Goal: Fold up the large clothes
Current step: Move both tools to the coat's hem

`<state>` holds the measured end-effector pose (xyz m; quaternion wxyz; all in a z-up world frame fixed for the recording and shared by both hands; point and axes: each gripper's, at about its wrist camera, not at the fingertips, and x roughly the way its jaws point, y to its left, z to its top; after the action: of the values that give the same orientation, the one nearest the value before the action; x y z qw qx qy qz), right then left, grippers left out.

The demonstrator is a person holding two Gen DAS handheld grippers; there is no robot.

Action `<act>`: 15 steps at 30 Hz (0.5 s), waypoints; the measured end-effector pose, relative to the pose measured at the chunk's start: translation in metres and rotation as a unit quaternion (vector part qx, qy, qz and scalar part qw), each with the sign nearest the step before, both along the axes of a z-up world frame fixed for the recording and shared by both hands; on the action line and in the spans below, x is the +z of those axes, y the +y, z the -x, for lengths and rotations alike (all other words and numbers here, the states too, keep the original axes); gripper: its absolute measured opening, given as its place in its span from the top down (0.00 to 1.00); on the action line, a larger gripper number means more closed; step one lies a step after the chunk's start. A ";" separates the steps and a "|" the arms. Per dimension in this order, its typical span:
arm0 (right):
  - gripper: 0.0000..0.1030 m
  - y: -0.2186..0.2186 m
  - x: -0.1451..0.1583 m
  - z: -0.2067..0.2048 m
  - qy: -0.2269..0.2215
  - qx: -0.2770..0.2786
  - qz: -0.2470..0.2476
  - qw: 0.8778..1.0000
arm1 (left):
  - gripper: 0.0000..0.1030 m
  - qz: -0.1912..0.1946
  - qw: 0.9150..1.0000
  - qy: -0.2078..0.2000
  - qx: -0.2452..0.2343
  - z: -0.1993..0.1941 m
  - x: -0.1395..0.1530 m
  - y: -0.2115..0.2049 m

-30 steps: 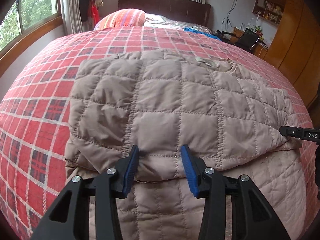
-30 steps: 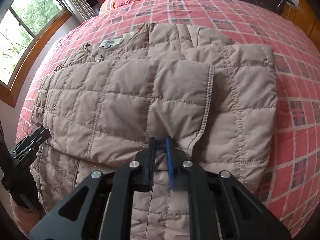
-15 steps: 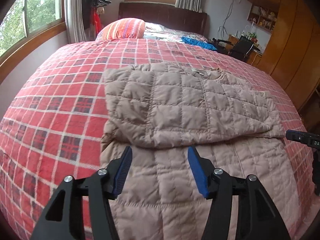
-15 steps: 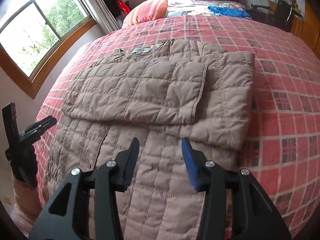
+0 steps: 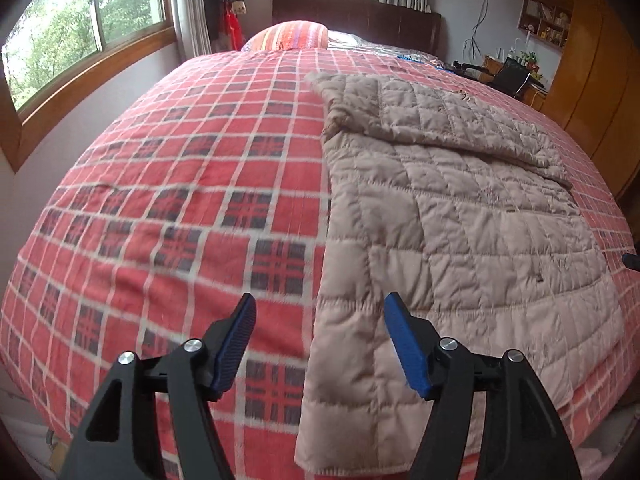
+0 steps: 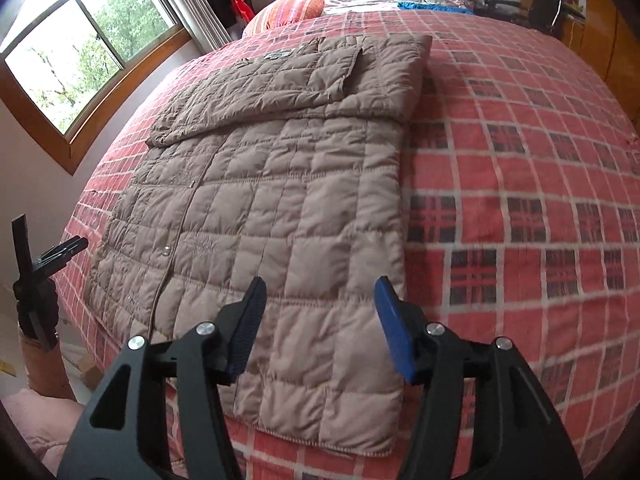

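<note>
Bedroom, daylit: windows (image 5: pixel 88 40) on one wall, dark headboard (image 5: pixel 356 12) at the far end, wooden wardrobe (image 5: pixel 592 80) to the side.

Item 1. Bed with red plaid cover (image 5: pixel 180 184); striped pillow (image 6: pixel 288 10) at the head.

Item 2. Quilted beige jacket (image 6: pixel 272 208), lying flat on the cover, collar toward the headboard, hem overhanging the near edge of the bed. Its sleeves are folded in across the chest, forming a thick band (image 6: pixel 288 84) over the upper part. Lower body is one smooth layer with a front zipper (image 6: pixel 176 240) running down it.

Item 3. Left tongs (image 5: pixel 318 340), spread wide, holding nothing, hovering over the jacket's left hem corner and the bare cover beside it.

Item 4. Right tongs (image 6: pixel 320 312), spread wide, holding nothing, above the hem near the jacket's right edge.

Handling note, my judgement: padded and light, soft but springy, with a slick shell that may slide out of a shallow pinch. I would take both hem corners (image 6: pixel 372 436), biting deep across a stitched seam through all layers, then carry the hem up toward the collar evenly so the puffy fill does not skew the fold.
</note>
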<state>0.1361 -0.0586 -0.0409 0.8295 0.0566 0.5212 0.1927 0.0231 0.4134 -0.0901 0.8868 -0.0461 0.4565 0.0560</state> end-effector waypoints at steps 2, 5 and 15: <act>0.44 -0.007 -0.006 0.016 0.007 -0.007 0.007 1.000 | 0.34 0.011 1.000 0.009 0.009 0.015 -0.007 0.006; 0.44 -0.017 -0.017 0.034 0.018 -0.017 0.004 1.000 | 0.34 0.025 0.999 0.017 0.015 0.030 -0.015 0.011; 0.44 -0.034 -0.043 0.063 0.046 -0.037 -0.012 0.998 | 0.32 0.062 0.997 0.033 0.008 0.053 -0.035 0.010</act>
<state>0.0727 -0.0930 -0.0839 0.8103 0.0946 0.5540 0.1658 -0.0299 0.4234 -0.1247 0.8661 -0.1030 0.4878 0.0360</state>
